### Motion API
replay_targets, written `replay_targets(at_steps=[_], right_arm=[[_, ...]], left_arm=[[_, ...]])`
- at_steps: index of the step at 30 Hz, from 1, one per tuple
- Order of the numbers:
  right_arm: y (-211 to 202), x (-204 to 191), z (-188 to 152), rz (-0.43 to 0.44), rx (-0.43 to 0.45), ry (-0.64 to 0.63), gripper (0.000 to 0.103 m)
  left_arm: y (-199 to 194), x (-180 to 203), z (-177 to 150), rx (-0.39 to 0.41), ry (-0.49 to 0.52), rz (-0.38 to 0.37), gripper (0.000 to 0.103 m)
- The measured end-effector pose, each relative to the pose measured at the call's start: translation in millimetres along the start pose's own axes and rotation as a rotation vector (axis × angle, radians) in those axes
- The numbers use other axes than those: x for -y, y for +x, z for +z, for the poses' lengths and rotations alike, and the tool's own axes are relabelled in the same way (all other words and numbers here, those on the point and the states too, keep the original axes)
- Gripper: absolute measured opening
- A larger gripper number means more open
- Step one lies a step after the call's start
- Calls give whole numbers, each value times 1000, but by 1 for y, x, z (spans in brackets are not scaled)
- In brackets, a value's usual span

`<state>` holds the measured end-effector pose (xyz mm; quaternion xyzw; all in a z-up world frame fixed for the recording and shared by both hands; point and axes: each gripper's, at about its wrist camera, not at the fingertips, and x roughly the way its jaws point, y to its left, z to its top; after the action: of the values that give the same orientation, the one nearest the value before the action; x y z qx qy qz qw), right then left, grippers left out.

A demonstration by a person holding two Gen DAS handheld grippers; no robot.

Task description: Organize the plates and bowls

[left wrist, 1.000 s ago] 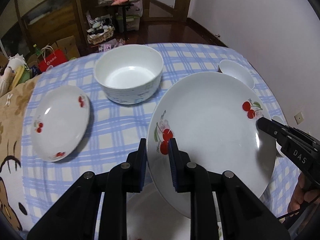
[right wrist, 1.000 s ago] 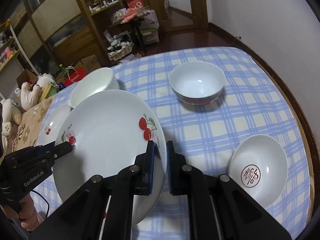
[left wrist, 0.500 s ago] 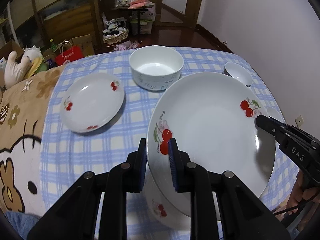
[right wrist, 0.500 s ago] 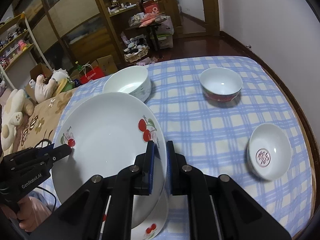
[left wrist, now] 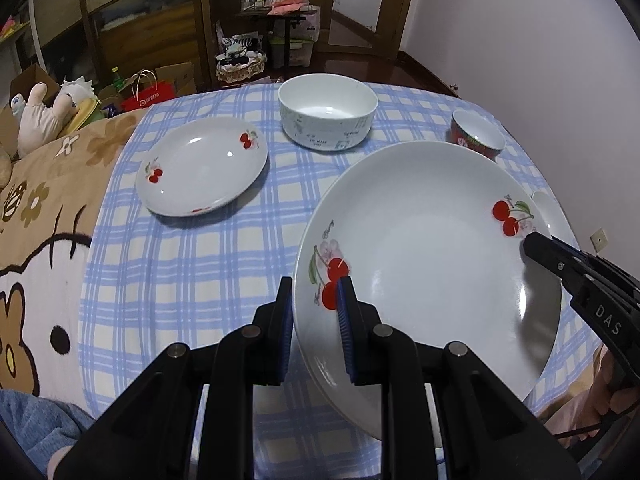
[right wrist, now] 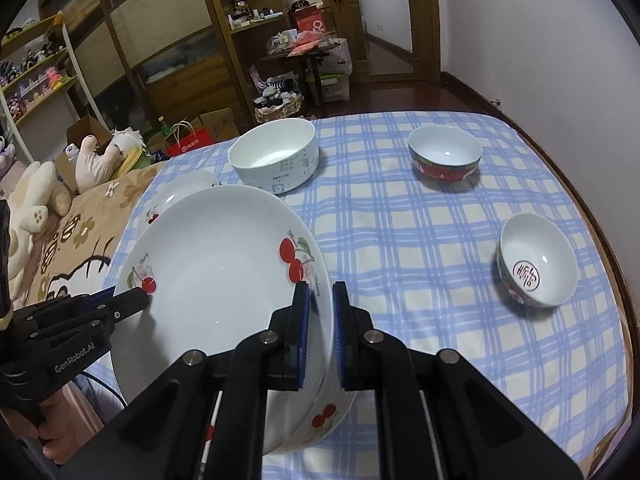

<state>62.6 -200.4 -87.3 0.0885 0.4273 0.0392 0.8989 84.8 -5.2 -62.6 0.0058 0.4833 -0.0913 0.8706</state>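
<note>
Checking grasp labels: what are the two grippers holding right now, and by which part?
Both hold the large cherry plate by its rim: left gripper on the plate's left edge, right gripper on the opposite edge, lifted above another cherry plate.

Wooden shelving [right wrist: 168, 40] is seen behind, white wall [right wrist: 540, 40] at right, dark wood floor [right wrist: 460, 92], doorway [right wrist: 384, 12] beyond.

Two fisheye wrist views, each set just behind its own black two-finger gripper and looking forward and steeply down along the fingers. The left wrist view sits close over the near left of the blue-and-white checked tablecloth [left wrist: 192, 264], facing the far wooden shelving. The right wrist view sits equally close, further right, facing likewise. Both share the large white cherry-printed plate [left wrist: 432, 248] [right wrist: 216, 264], the white straight-sided bowl [left wrist: 328, 116] [right wrist: 276, 156] and the opposite gripper.
</note>
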Motion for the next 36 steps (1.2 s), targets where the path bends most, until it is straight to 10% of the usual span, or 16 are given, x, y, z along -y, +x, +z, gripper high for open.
replay_targets(at_steps=[36], right_arm=[[57, 10, -50, -97, -48, -14, 13]], left_arm=[[82, 11, -18, -195, 53, 46, 23]])
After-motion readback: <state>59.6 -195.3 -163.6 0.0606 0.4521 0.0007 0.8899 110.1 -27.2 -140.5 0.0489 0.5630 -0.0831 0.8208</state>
